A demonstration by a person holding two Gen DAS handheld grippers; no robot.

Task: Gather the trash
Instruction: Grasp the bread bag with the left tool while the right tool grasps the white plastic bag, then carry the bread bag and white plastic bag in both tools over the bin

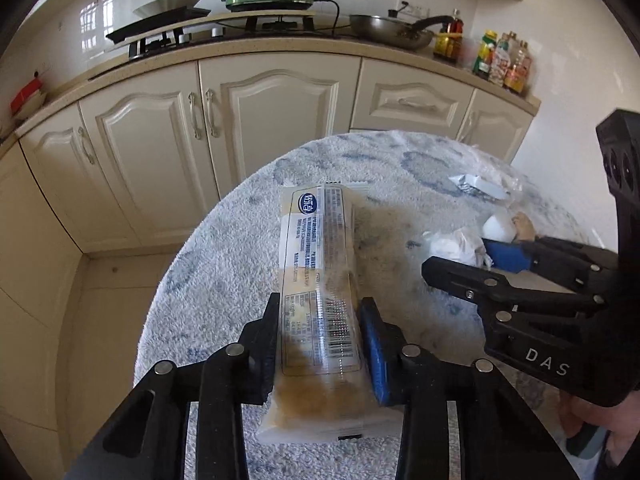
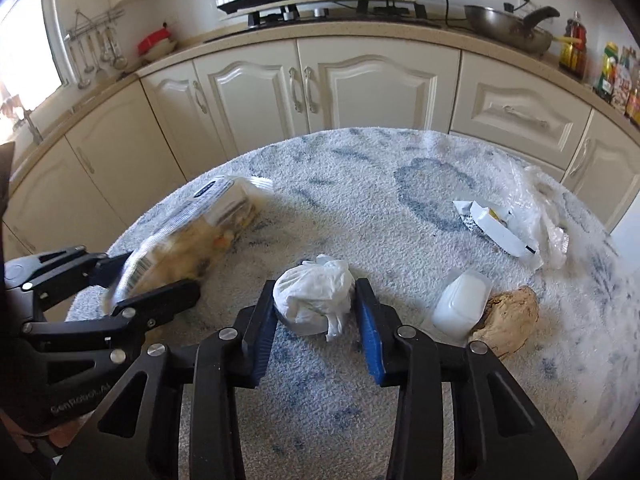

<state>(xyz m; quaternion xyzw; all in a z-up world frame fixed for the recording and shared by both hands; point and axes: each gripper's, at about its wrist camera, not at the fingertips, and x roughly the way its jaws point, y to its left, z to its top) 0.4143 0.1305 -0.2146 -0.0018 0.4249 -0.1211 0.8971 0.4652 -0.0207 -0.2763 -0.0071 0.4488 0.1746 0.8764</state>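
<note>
The clear snack wrapper [image 1: 320, 300] is already pinched in the left gripper [image 1: 320, 344] over the table [image 2: 360, 184], while the right gripper [image 2: 316, 316] straddles the crumpled tissue wad [image 2: 314, 296], jaws open, so I'd guess squeezing shut comes next.

left claw [image 1: 320, 340]: black, blue pads, silver pins | right claw [image 2: 316, 316]: same, "DAS" lettering

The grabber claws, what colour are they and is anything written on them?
Both are black plastic with round silver pins at the joints and blue pads on the fingers. The right gripper has white "DAS" lettering on its side; the left gripper carries faint pale lettering, too blurred to read surely.
</note>
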